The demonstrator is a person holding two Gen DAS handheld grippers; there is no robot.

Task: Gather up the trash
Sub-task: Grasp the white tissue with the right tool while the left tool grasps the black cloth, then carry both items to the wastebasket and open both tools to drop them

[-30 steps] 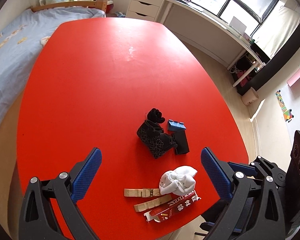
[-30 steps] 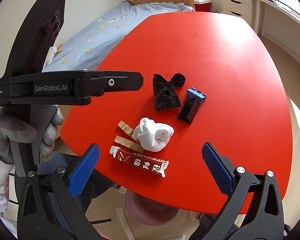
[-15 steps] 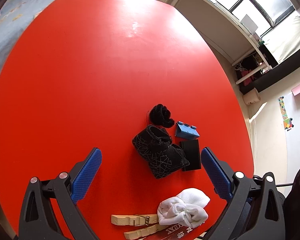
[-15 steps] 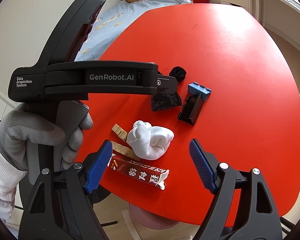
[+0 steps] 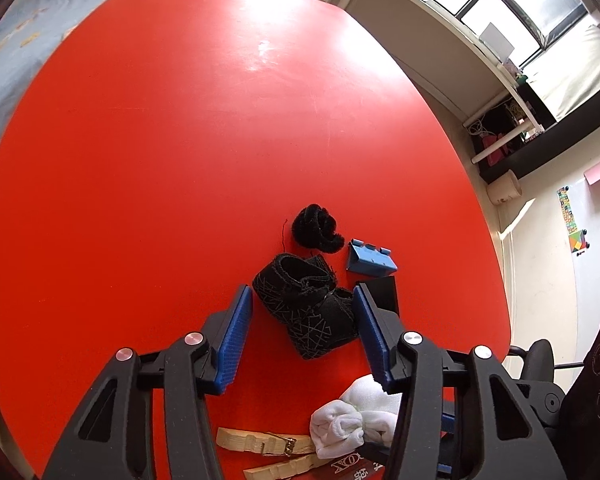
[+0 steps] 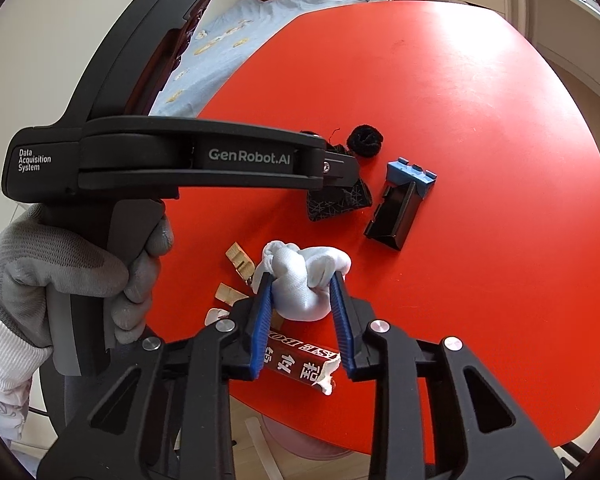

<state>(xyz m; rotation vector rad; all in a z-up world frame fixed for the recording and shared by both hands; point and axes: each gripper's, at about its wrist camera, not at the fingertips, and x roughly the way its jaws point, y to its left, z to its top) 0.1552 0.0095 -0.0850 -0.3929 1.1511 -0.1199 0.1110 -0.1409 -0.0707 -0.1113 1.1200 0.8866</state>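
On the red table [image 5: 180, 140] lies a black patterned cloth wad [image 5: 308, 308]. My left gripper [image 5: 302, 300] has its jaws on either side of it, closing in; the pads look close to it but a gap shows on the left. My right gripper [image 6: 302, 280] is shut on a white cloth ball [image 6: 304, 276], which also shows in the left wrist view [image 5: 352, 420]. A dark red wrapper [image 6: 296, 364] lies under the right gripper. A black fuzzy ball [image 6: 366, 141] lies beyond the wad.
A blue block [image 5: 370, 260] and a black box [image 6: 394, 212] lie right of the wad. Two wooden clothespins [image 5: 264, 444] lie at the table's near edge. The left gripper's body [image 6: 180, 160] crosses the right wrist view. A pink bin [image 6: 300, 440] stands below the table edge.
Both grippers have moved down and forward and narrowed. The left now straddles the black wad; the right has closed on the white cloth ball.
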